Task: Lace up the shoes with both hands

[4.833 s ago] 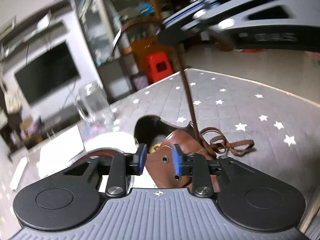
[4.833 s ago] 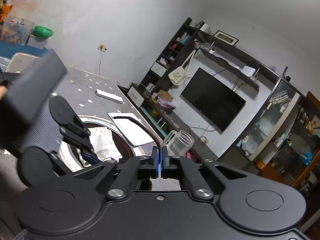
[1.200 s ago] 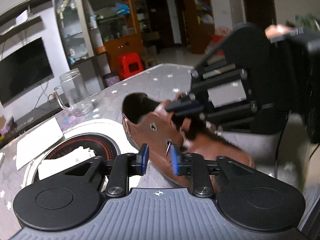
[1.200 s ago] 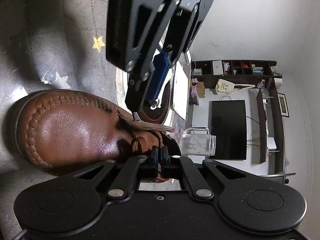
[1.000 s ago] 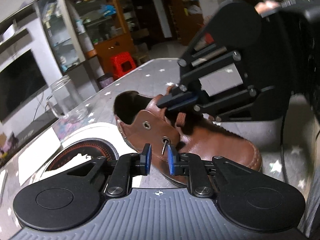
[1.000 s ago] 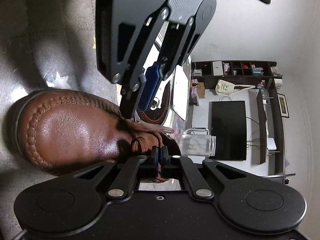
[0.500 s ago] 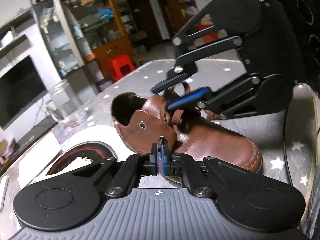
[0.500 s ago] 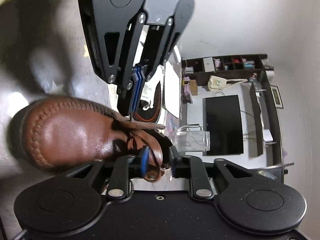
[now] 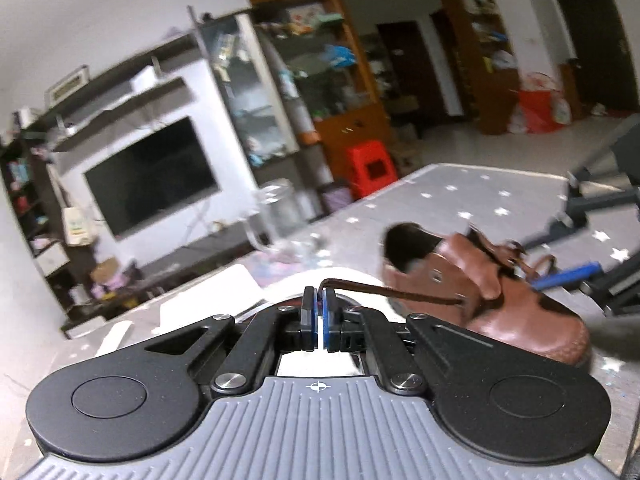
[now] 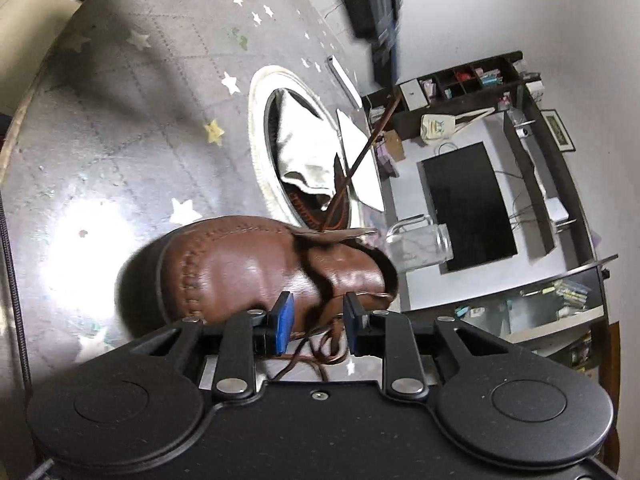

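Left gripper (image 9: 319,304): pressed together on the end of the brown lace (image 9: 394,293), which runs taut from the blue pads to an eyelet in the shoe's side flap.
Television (image 9: 152,176): dark screen on the far wall, at the left of the left wrist view.
Glass mug (image 9: 280,216): blurred, standing on the worktop beyond the left gripper.
Shoe (image 9: 480,296): brown leather, upright on the star-patterned worktop (image 9: 460,196), right of the left gripper; its opening faces the television side of the room.
Right gripper (image 10: 318,320): spread open, blue pads apart, poised just over the shoe's near side, where loose loops of lace lie; nothing is pinched between its jaws.
Round stove plate (image 10: 260,128): white-rimmed, just beyond the shoe in the right wrist view, a crumpled cloth (image 10: 304,152) lying in it.
Lace, right wrist view: a straight line rising from the shoe's far flap toward the top of the frame.
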The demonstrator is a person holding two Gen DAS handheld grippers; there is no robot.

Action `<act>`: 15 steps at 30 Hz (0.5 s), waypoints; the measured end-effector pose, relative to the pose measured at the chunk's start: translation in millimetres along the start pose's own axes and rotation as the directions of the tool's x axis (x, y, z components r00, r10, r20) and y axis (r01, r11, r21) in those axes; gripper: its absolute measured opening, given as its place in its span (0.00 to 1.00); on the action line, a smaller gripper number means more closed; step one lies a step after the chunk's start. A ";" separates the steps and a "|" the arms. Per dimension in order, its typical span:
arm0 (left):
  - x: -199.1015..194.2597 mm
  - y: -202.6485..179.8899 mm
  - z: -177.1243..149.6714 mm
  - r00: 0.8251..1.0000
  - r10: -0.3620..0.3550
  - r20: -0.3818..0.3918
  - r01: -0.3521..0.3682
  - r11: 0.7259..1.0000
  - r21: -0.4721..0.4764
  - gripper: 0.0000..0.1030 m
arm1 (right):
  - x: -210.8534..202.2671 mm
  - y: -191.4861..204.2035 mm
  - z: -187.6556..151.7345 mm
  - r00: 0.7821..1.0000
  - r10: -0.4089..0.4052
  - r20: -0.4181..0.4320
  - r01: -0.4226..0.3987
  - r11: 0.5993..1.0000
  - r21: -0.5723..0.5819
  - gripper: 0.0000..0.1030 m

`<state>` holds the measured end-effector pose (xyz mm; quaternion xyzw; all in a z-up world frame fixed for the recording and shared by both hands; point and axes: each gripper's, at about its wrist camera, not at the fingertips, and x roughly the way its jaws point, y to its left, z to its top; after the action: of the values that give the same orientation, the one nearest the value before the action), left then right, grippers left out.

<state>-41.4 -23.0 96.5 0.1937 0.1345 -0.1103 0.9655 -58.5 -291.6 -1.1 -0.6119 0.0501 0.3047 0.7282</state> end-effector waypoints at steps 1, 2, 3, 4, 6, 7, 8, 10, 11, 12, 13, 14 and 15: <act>-4.6 6.4 2.2 1.000 0.017 0.008 -0.017 1.000 -0.015 0.02 | -0.5 1.4 -0.4 1.000 0.002 -0.005 -0.002 1.000 0.002 0.27; -9.1 9.4 3.2 1.000 0.023 0.013 -0.023 0.999 -0.025 0.02 | -0.8 2.7 -0.9 1.000 0.006 -0.010 -0.005 1.000 0.005 0.27; -13.6 12.4 4.2 0.999 0.029 0.018 -0.028 0.999 -0.035 0.02 | -0.7 3.7 -1.6 1.000 0.010 -0.013 -0.010 1.000 0.009 0.27; -16.4 12.4 4.7 0.999 0.029 0.019 -0.029 0.999 -0.032 0.02 | -1.1 5.4 -2.1 1.000 0.013 -0.016 -0.013 1.000 0.011 0.27; -21.8 12.2 5.6 0.999 0.030 0.022 -0.030 0.999 -0.024 0.02 | -1.9 9.1 -2.9 1.000 0.012 -0.021 -0.011 1.000 0.010 0.27; -21.4 10.3 5.1 1.000 0.014 0.013 -0.014 1.000 -0.016 0.03 | -2.6 10.5 -3.1 1.000 0.010 -0.022 -0.009 1.000 0.013 0.27; -22.7 9.9 4.6 1.000 0.015 0.010 -0.015 1.000 -0.015 0.03 | -3.4 9.6 -3.7 1.000 0.010 -0.024 -0.010 1.000 0.027 0.27; -17.5 10.5 0.6 1.000 0.011 -0.028 -0.011 1.000 -0.013 0.03 | -5.4 6.3 -6.4 0.999 0.019 -0.030 -0.017 0.997 0.072 0.27; -18.1 11.5 -1.0 0.999 0.013 -0.036 -0.014 1.000 -0.018 0.04 | -6.4 4.1 -8.2 0.999 0.024 -0.033 -0.021 0.995 0.099 0.27; -16.8 14.6 -4.5 0.998 0.009 -0.058 -0.010 0.999 -0.030 0.04 | -6.9 1.9 -10.3 0.999 0.029 -0.037 -0.024 0.992 0.125 0.27; -15.4 17.8 -7.9 0.997 0.004 -0.081 -0.007 0.999 -0.043 0.06 | -6.2 -0.3 -13.4 0.999 0.031 -0.045 -0.024 0.989 0.147 0.27; -15.3 18.8 -10.4 0.996 0.010 -0.088 -0.014 0.999 -0.046 0.06 | -5.4 -2.2 -16.2 0.998 0.033 -0.053 -0.024 0.986 0.167 0.27; -12.8 20.9 -15.3 0.993 0.023 -0.112 -0.028 0.999 -0.043 0.06 | -4.5 -3.0 -18.1 0.998 0.034 -0.059 -0.023 0.984 0.178 0.27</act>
<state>-51.2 4.1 94.0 0.1796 0.1882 -0.0839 0.9619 -55.2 -310.2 -1.0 -0.5532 0.1085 0.2903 0.7733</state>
